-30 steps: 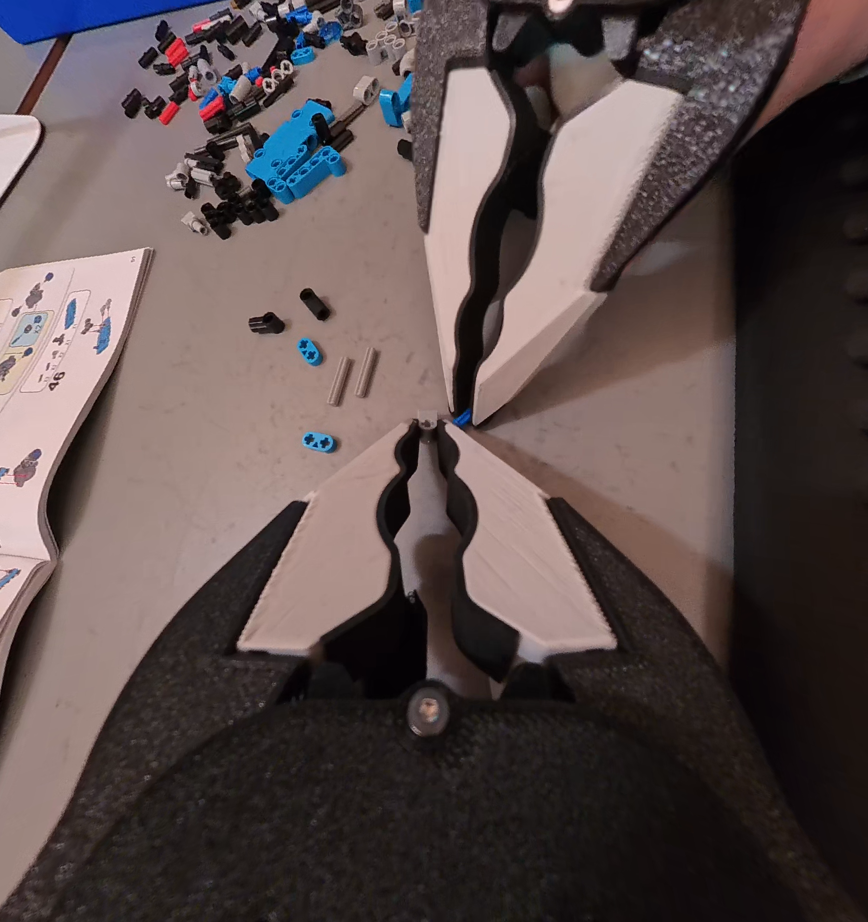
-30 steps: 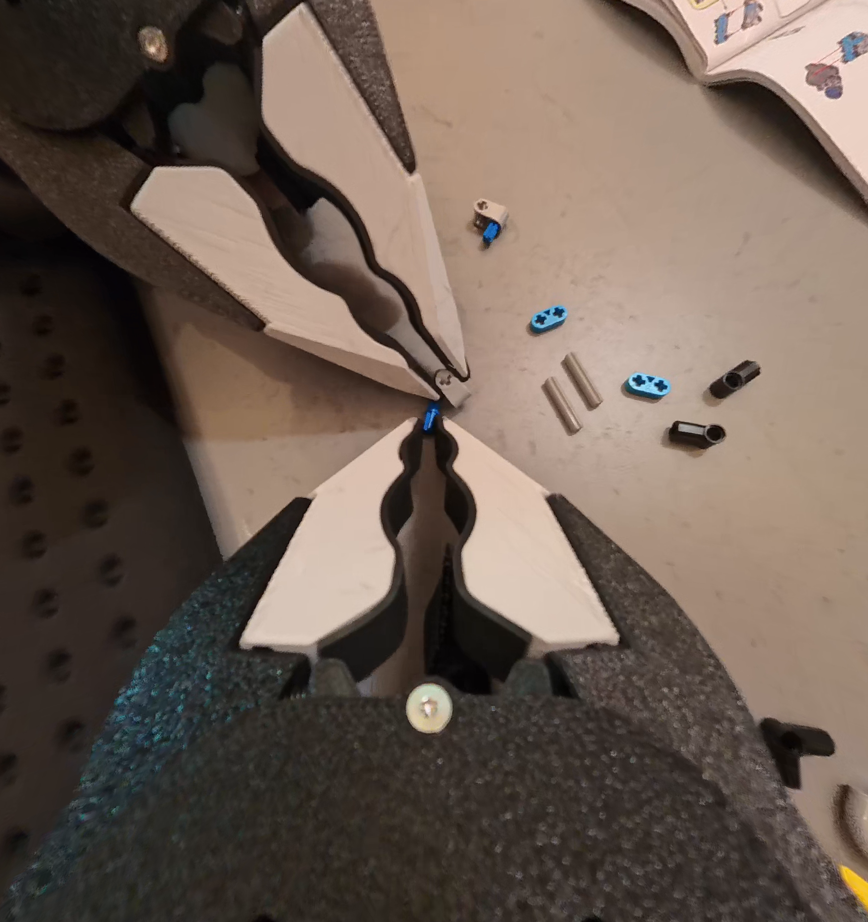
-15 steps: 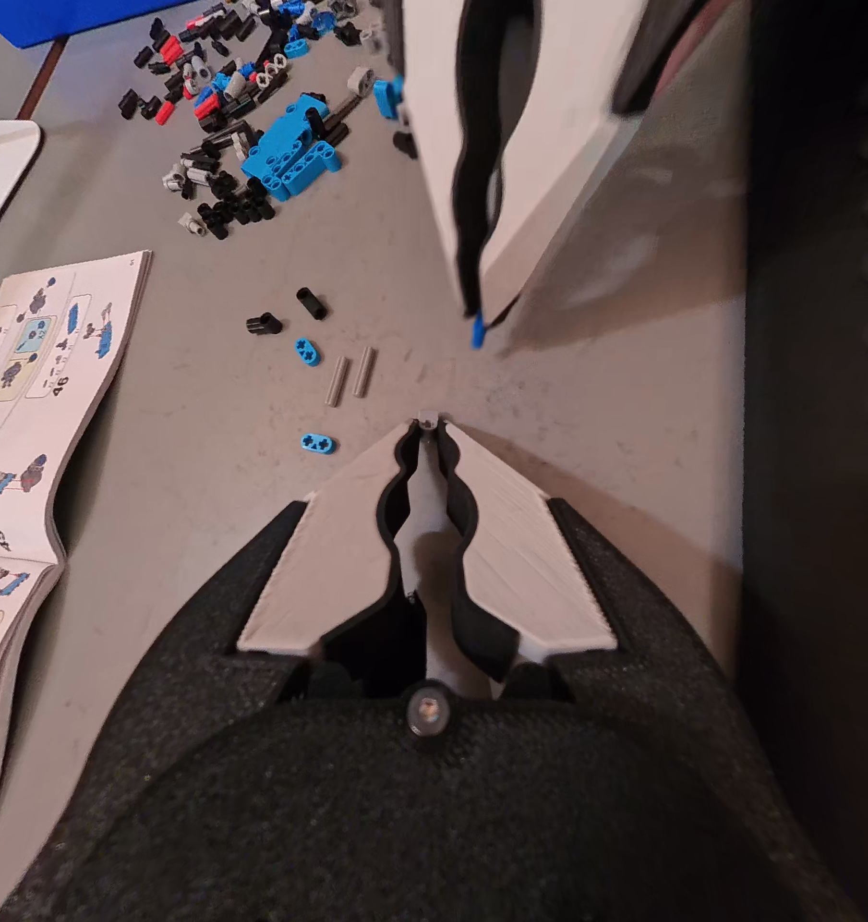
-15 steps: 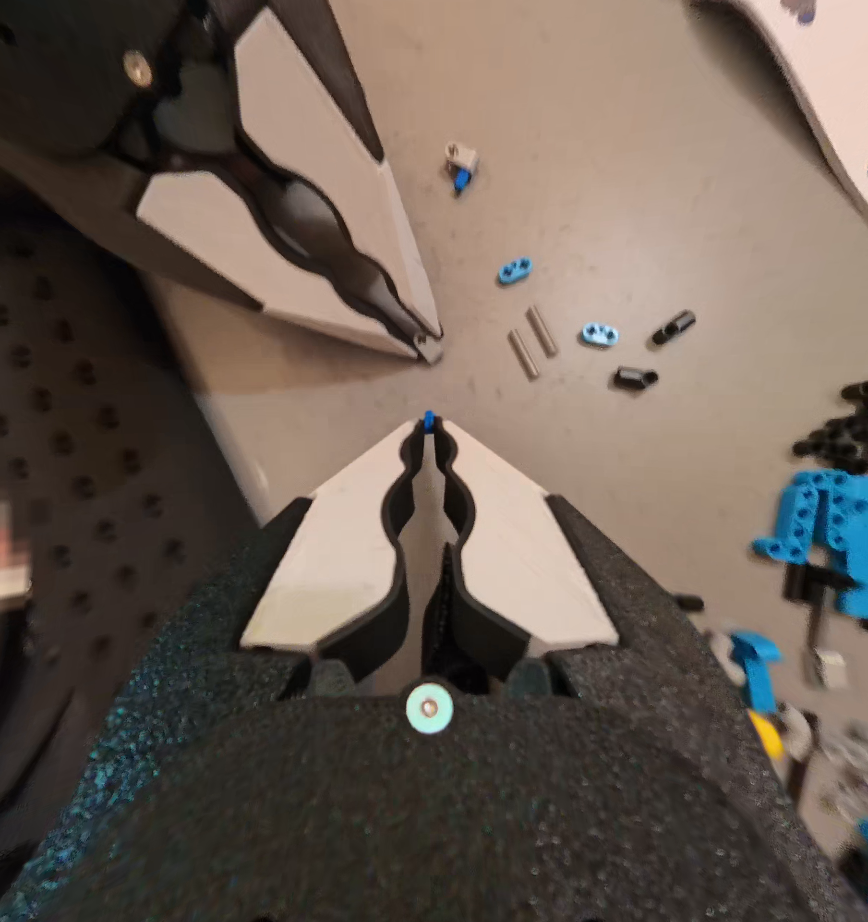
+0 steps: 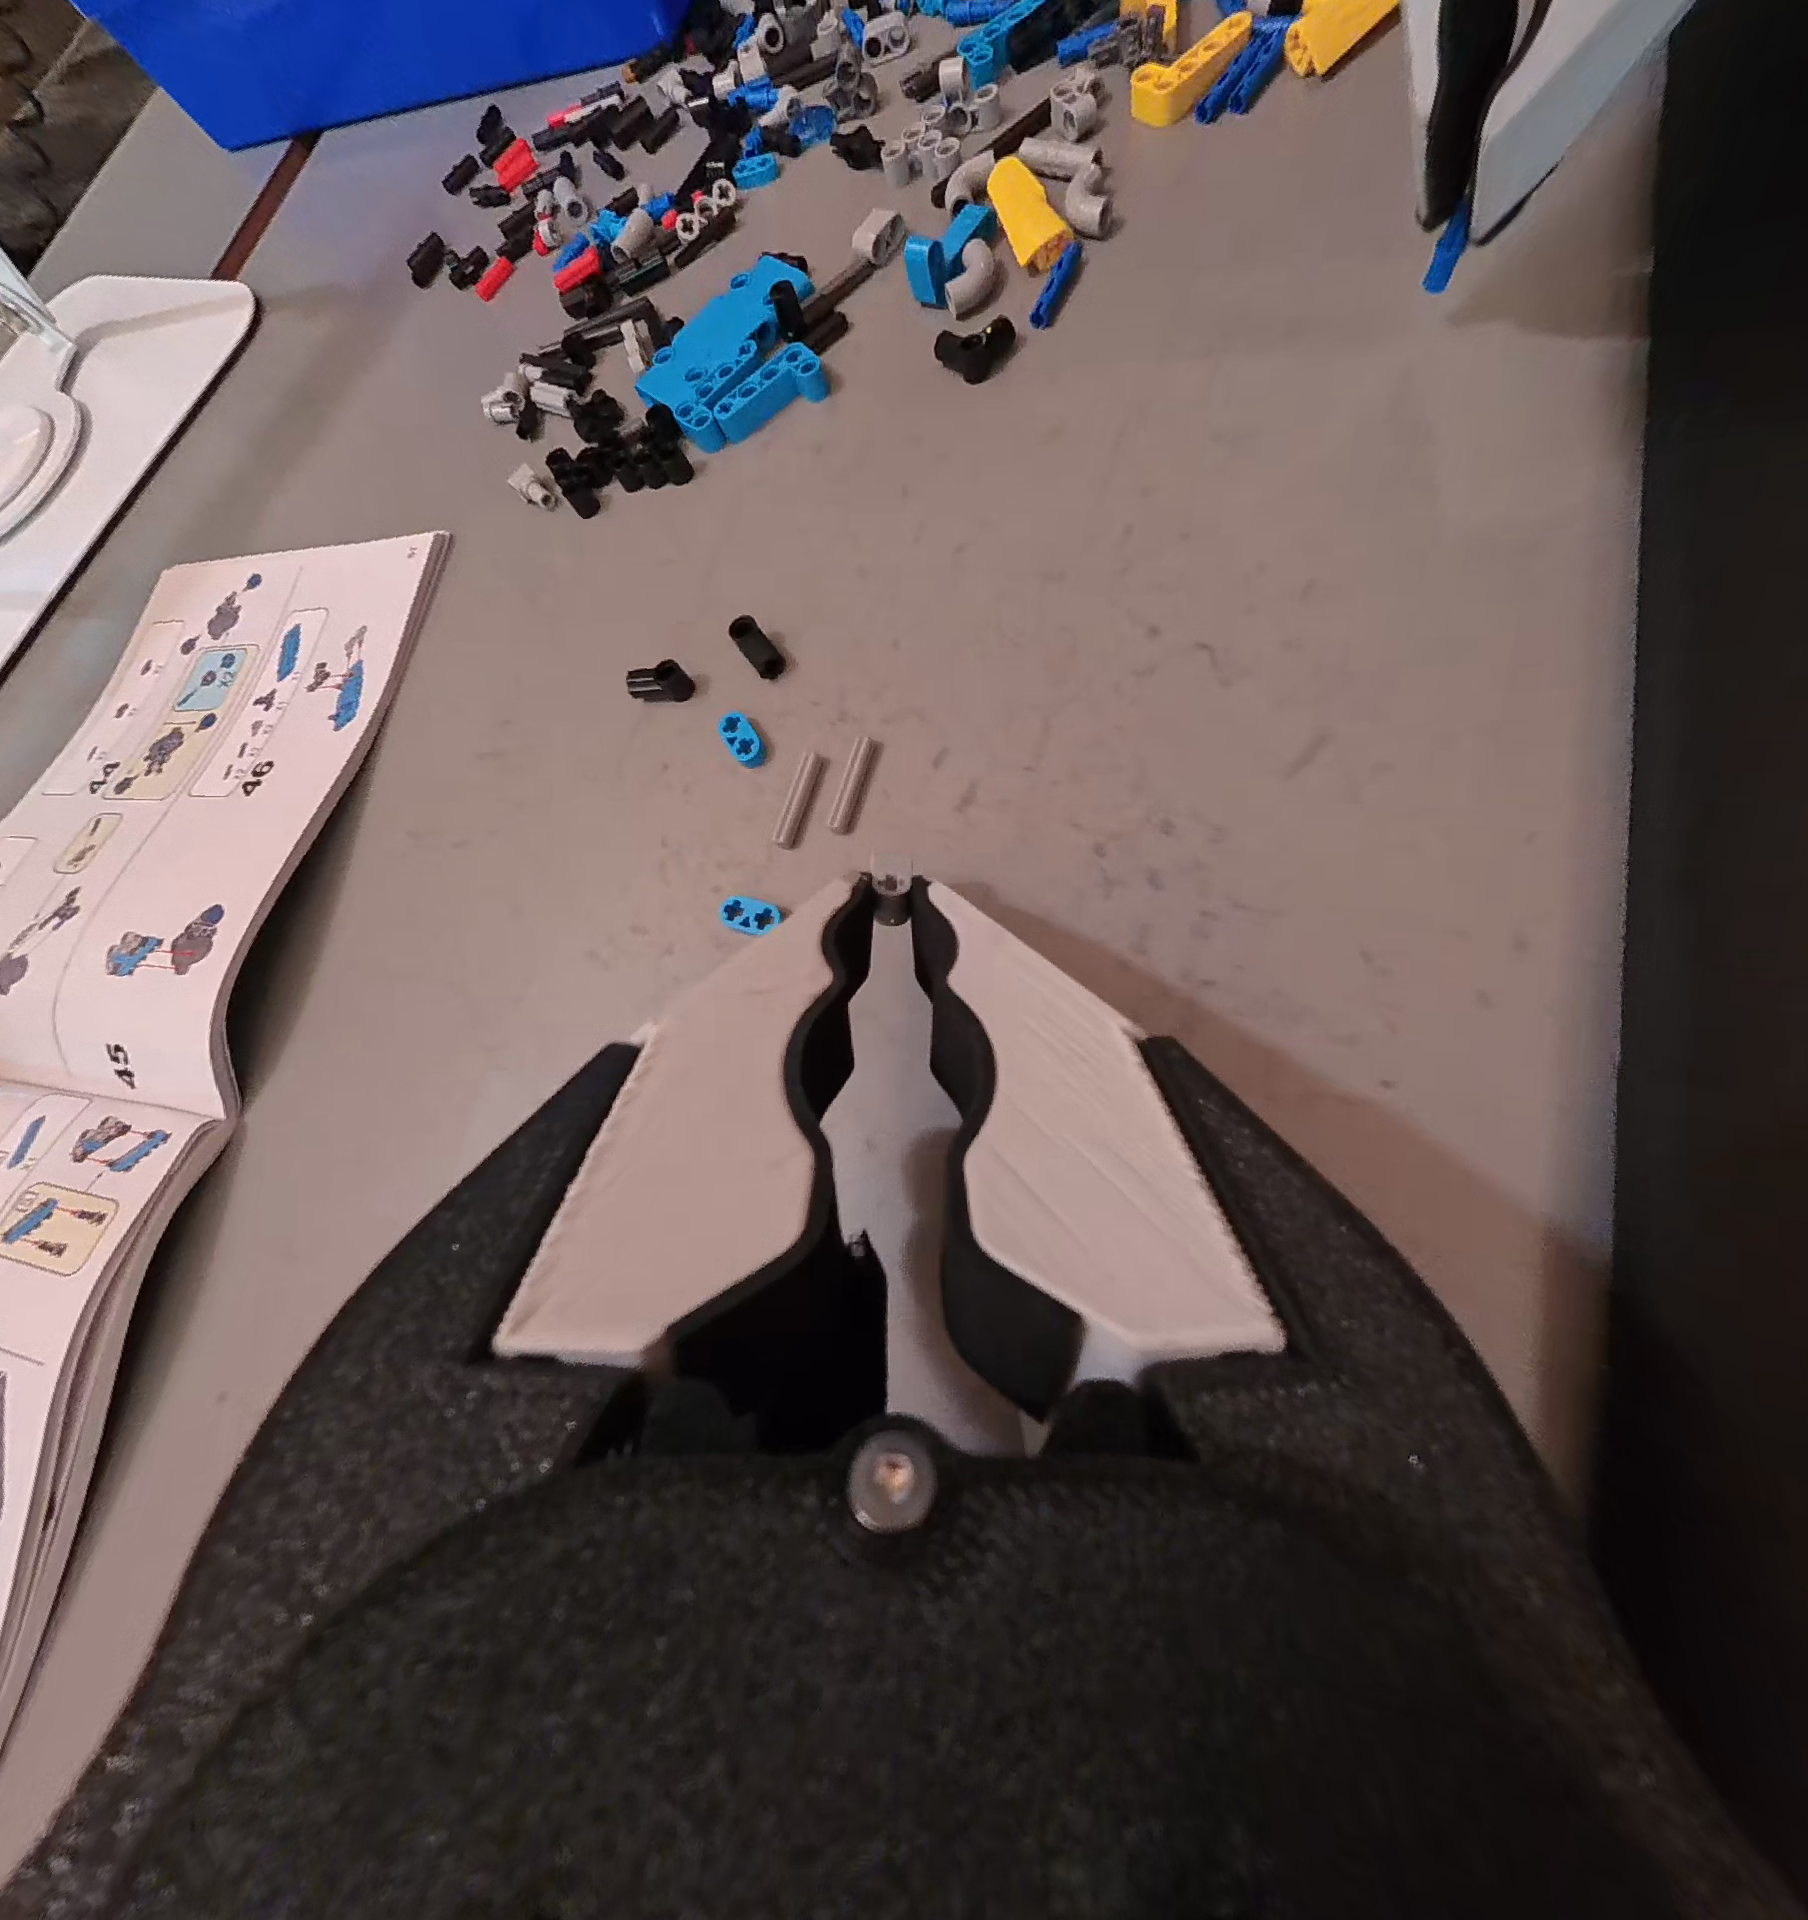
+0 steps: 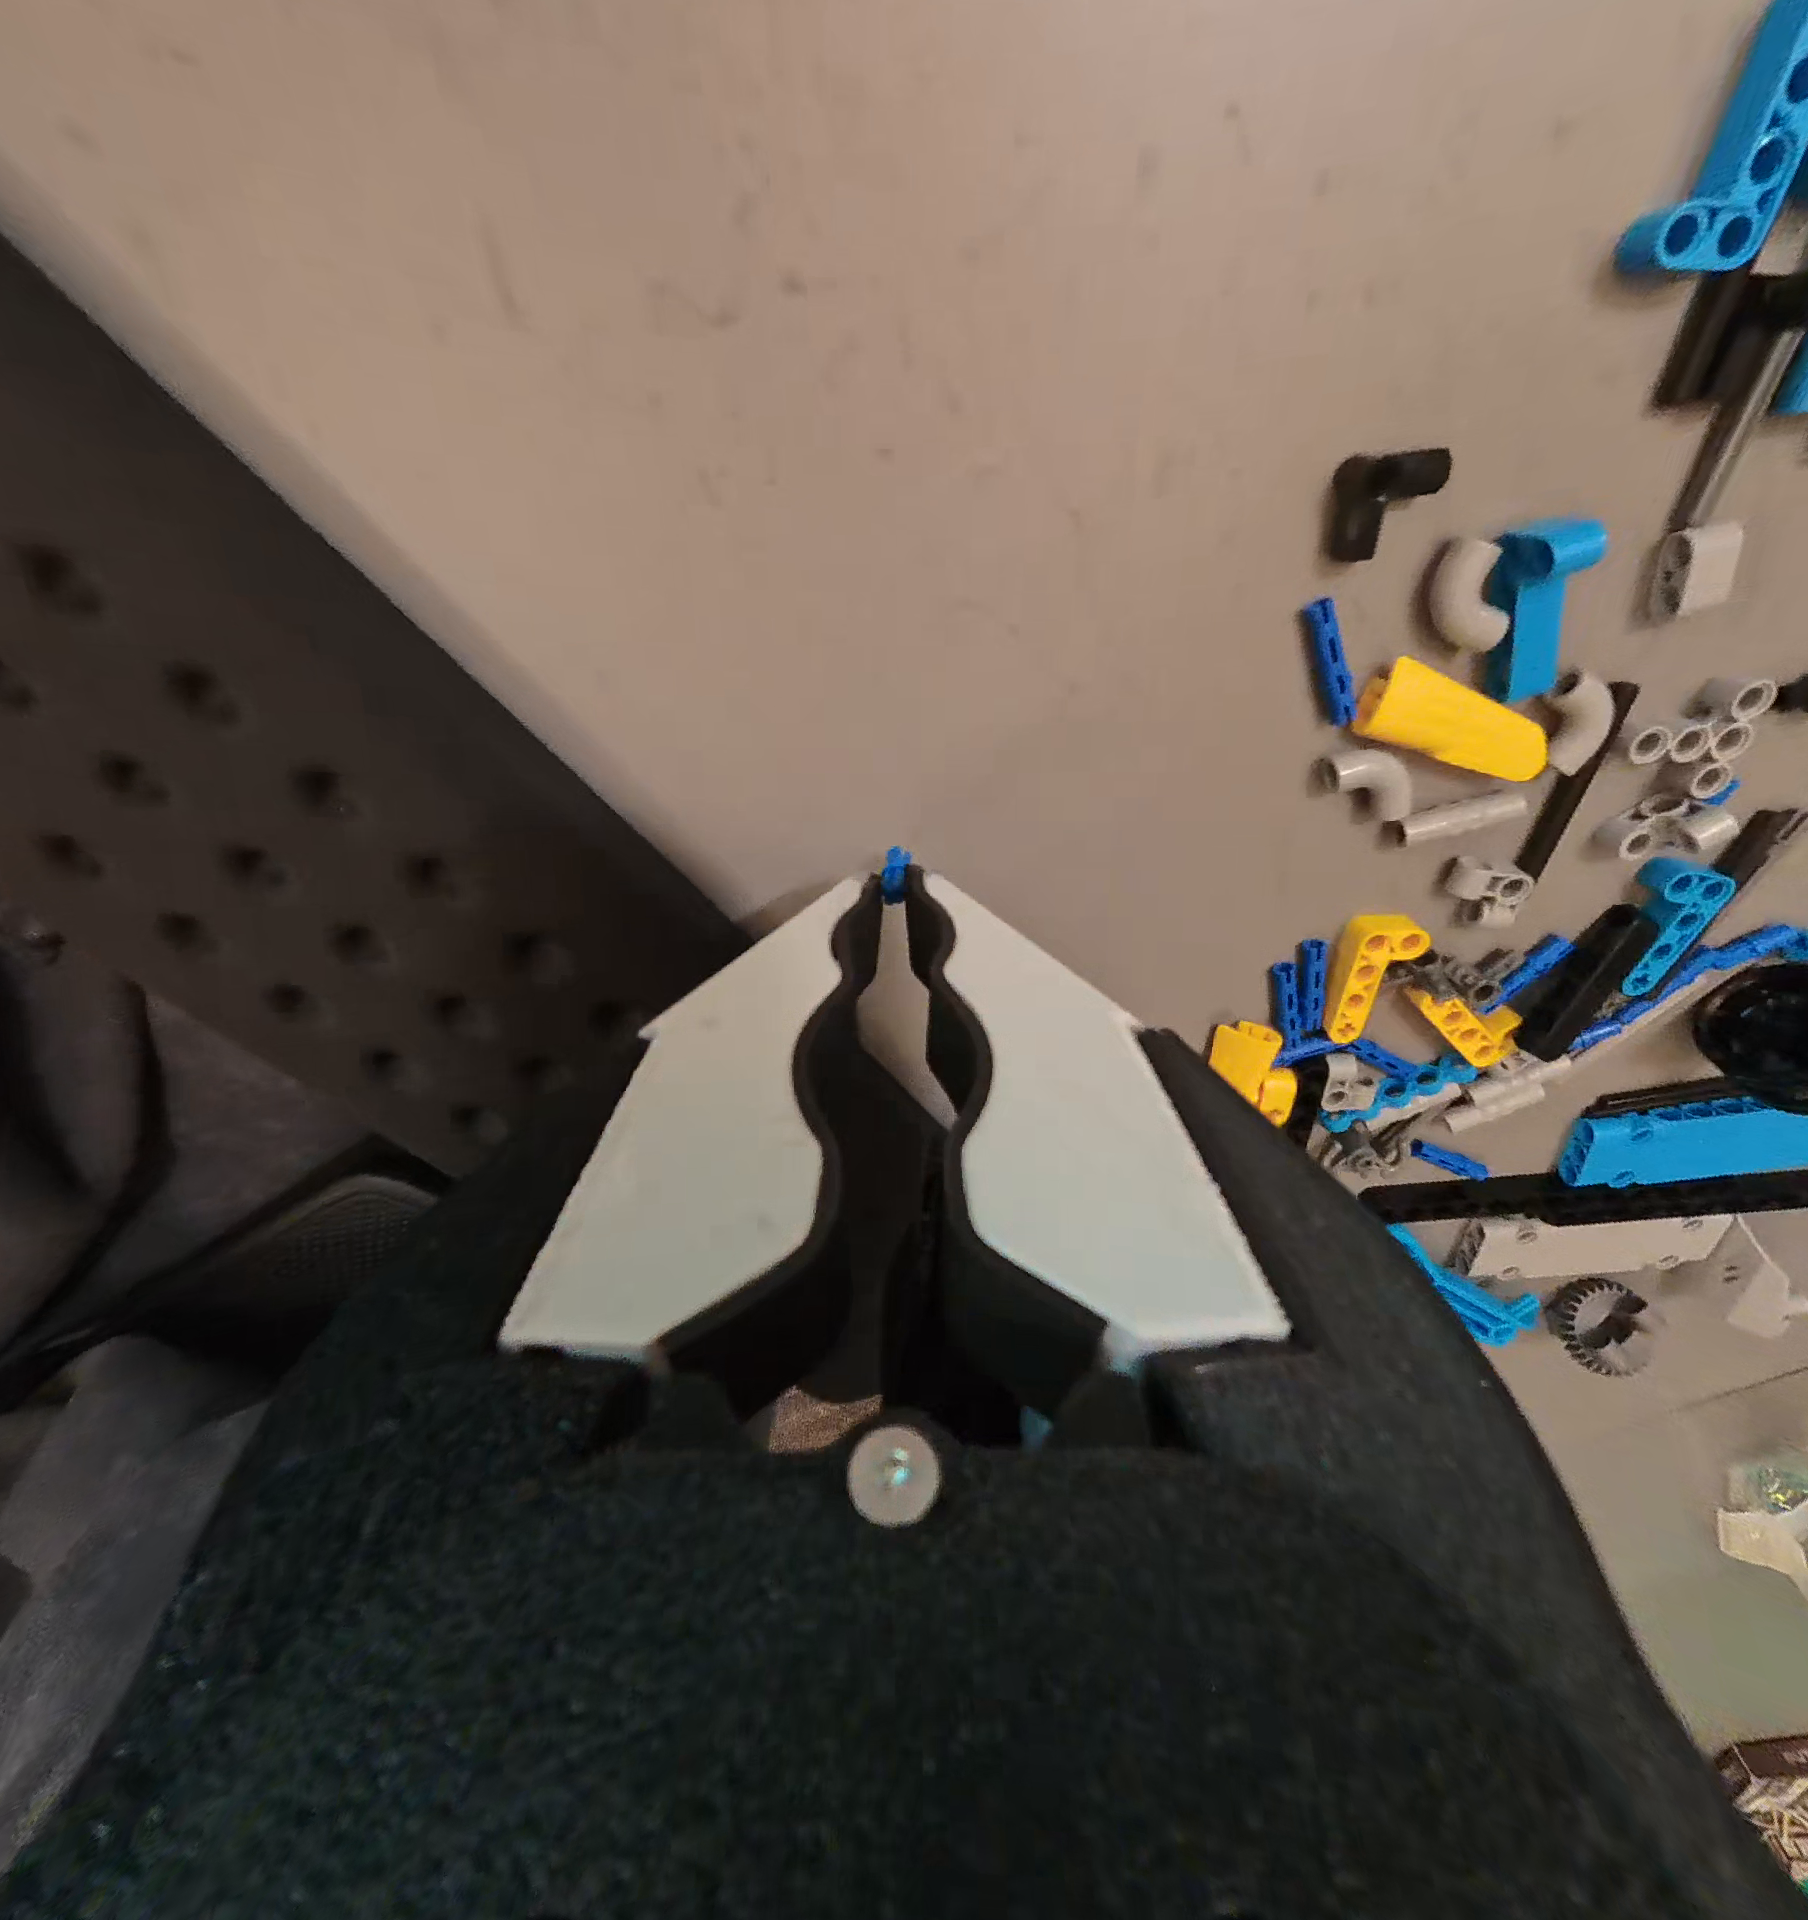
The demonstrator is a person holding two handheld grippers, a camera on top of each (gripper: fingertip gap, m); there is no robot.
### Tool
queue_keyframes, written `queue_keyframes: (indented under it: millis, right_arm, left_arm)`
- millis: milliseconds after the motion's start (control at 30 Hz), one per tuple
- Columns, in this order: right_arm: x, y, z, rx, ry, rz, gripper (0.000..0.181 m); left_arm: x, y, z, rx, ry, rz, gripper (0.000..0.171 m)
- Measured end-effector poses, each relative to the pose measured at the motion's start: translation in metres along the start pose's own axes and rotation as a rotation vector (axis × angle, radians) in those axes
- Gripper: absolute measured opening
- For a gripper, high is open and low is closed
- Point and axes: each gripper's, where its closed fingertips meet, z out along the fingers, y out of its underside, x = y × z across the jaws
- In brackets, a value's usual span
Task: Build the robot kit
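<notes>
My left gripper (image 5: 889, 891) is shut on a small grey connector (image 5: 892, 878) held at its tips, low over the grey table (image 5: 1191, 675). Just ahead of it lie two grey axles (image 5: 827, 792), two small blue links (image 5: 742, 736), and two black connectors (image 5: 661, 681). My right gripper (image 6: 892, 891) is shut on a small blue pin (image 6: 894, 869) that sticks out of its tips, near the table's edge. It also shows in the left wrist view (image 5: 1456, 213), far off at the top right, with the blue pin (image 5: 1440, 260) hanging from it.
A pile of loose blue, yellow, grey, black and red building parts (image 5: 775, 208) lies at the back, also in the right wrist view (image 6: 1502, 831). An open instruction booklet (image 5: 152, 831), a white base (image 5: 100, 416) and a blue bin (image 5: 360, 52) are left. A dark perforated panel (image 6: 204, 779) borders the table. The gap from one gripper's tips to the other's is roughly 15 cm.
My right gripper has drawn away from the left gripper's tips, carrying the blue pin toward the parts pile. My left gripper has stayed in place, shut on the grey connector.
</notes>
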Motion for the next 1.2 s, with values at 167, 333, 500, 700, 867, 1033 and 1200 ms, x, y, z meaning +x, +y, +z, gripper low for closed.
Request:
queue_keyframes:
  millis: [167, 333, 500, 700, 867, 1033, 1200]
  right_arm:
    - [0.003, 0.001, 0.009, -0.019, -0.008, 0.000, 0.004]
    - [0.005, 0.001, 0.011, -0.008, -0.015, -0.001, 0.005]
    - [0.007, 0.002, 0.013, -0.009, -0.017, 0.007, 0.009]
    - [0.006, 0.002, 0.014, -0.009, -0.023, 0.005, 0.009]
    - [0.003, 0.002, 0.016, -0.014, -0.047, 0.006, 0.005]
    - [0.001, -0.013, 0.006, 0.073, -0.032, -0.028, 0.004]
    - [-0.008, -0.097, -0.057, 0.594, 0.082, -0.162, 0.004]
  left_arm:
    - [0.001, 0.001, 0.001, -0.008, 0.001, 0.009, 0.006]
    - [-0.001, 0.001, 0.000, -0.006, -0.006, 0.008, 0.006]
    - [0.000, 0.003, 0.002, -0.018, -0.008, 0.019, 0.006]
    - [0.000, 0.004, 0.002, -0.023, -0.008, 0.021, 0.006]
    - [0.000, 0.003, 0.002, -0.019, -0.008, 0.019, 0.006]
    - [-0.003, -0.021, -0.011, 0.121, 0.028, -0.079, 0.006]
    - [-0.019, -0.057, -0.043, 0.390, 0.109, -0.313, 0.006]
